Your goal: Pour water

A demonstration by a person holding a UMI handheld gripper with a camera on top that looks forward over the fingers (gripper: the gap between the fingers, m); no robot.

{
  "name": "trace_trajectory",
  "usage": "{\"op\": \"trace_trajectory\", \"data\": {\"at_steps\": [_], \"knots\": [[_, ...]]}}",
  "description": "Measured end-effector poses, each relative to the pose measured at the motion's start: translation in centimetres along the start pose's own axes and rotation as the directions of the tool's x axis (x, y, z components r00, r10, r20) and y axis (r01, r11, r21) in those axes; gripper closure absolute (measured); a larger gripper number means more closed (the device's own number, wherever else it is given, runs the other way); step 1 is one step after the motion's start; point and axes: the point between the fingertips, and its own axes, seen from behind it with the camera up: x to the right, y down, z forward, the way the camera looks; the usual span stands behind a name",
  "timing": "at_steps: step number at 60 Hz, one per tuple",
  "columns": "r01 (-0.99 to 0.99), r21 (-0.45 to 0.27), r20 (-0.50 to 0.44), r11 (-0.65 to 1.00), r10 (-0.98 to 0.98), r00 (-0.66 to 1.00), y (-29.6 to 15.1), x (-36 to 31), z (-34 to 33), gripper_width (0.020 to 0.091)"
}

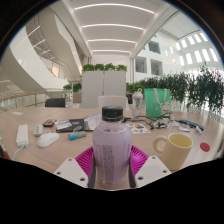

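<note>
Your tongs (111,160) are clamping the clear plastic bottle with black cap (111,140) between both pads; no label is readable. A cream ceramic mug (175,150) is sitting just right on the wooden bench (20,125).

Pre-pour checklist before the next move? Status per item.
1. Bottle between the gripper jaws: ok, pink pads flank it on both sides.
2. Jaws firmly pressing on the bottle: cannot tell, contact at the pads is not clearly visible.
3. Cap off for pouring: not ok, the dark cap is on the bottle.
4. Receiving vessel present: ok, a yellow mug stands on the table just ahead and to the side of the jaws.
5. Mug upright, mouth open: ok.
6. Water level in the bottle: cannot tell.
</note>
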Motion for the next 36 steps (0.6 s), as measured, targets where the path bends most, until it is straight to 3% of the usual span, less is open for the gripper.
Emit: {"op": "trace_trajectory", "data": {"at_steps": [8,17,18,19,27,36], "knots": [[-0.092,-0.118,0.064,0.989,0.100,0.993,0.1,-1.2,0.5,0.0727],[-0.505,-0.167,0.179,0.847,0.530,0.829,-7.5,-1.3,0.1,0.0703],[-0.566,-0.180,0.189,0.804,0.593,0.783,-8.4,-1.0,0.0,0.0734],[-0.625,-0.192,0.194,0.756,0.654,0.731,-9.2,-0.6,0.1,0.0703],[-0.914,-0.305,0.159,0.267,0.961,0.227,-12.3,4.2,0.5,0.0705],[-0.826,-0.423,0.031,-0.373,0.905,-0.424,-11.5,7.9,0.6,0.0706]]}}
